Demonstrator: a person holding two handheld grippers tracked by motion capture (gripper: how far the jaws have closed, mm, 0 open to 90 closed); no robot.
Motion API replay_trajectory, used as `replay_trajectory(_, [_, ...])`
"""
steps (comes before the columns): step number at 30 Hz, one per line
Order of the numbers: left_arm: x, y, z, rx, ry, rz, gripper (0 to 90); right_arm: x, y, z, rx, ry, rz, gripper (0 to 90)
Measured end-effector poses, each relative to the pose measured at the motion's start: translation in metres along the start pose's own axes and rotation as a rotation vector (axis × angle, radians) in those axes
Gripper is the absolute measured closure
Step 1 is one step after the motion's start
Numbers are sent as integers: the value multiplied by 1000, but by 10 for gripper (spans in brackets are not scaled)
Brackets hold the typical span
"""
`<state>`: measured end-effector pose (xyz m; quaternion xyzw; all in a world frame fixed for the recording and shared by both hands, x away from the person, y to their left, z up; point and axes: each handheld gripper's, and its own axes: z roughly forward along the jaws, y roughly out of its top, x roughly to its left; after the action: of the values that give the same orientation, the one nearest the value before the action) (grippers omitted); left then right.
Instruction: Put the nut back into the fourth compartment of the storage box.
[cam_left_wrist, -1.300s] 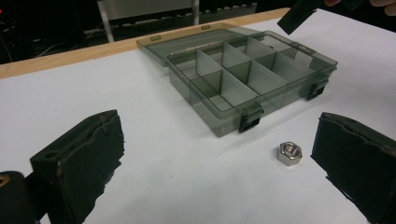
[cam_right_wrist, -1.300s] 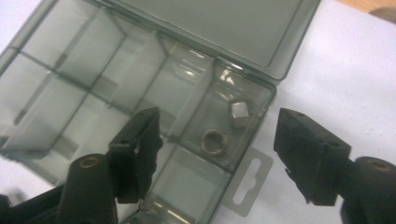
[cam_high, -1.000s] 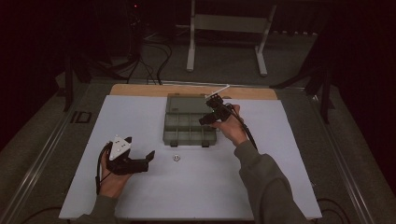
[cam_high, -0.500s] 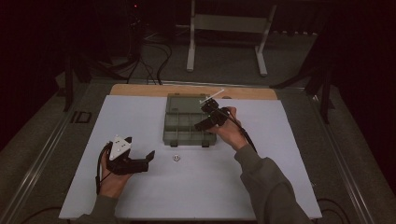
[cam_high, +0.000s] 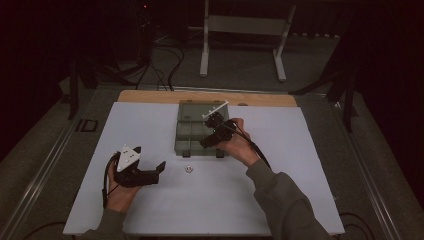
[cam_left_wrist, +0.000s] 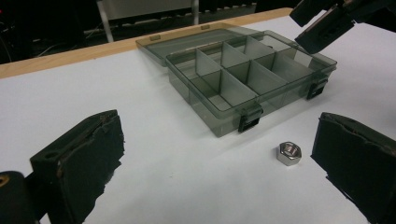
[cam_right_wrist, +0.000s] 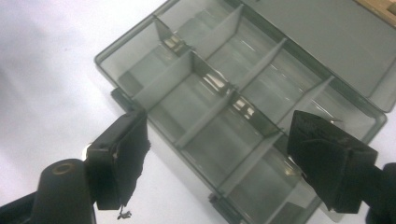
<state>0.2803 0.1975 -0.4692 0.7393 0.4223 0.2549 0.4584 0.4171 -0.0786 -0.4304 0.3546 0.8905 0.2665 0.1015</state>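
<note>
A smoky clear compartment box (cam_high: 192, 132) lies open on the white mat, its lid (cam_high: 197, 109) laid flat behind it. Its several compartments (cam_right_wrist: 224, 102) look empty. A small steel hex nut (cam_high: 188, 169) rests on the mat just in front of the box. My left gripper (cam_high: 159, 172) lies low on the mat at the left, pointing at the nut (cam_left_wrist: 289, 153), jaws open with the nut just inside the right jaw. My right gripper (cam_high: 207, 140) hovers over the box's front right part, open and holding nothing (cam_right_wrist: 222, 140).
The white mat (cam_high: 300, 190) covers most of the table, with a wooden strip (cam_high: 150, 96) along the far edge. A metal stand (cam_high: 240, 25) and cables are on the floor beyond. The box's two black latches (cam_left_wrist: 250, 122) face the nut.
My right gripper has moved from the box's back right corner toward the person and a little left, over the front compartments. The left gripper and the nut have stayed put.
</note>
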Motion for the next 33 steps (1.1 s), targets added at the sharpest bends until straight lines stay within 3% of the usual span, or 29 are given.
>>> replay_trajectory(33, [0, 0, 0, 0, 1, 2, 24, 47, -4, 13, 33, 73, -143, 223])
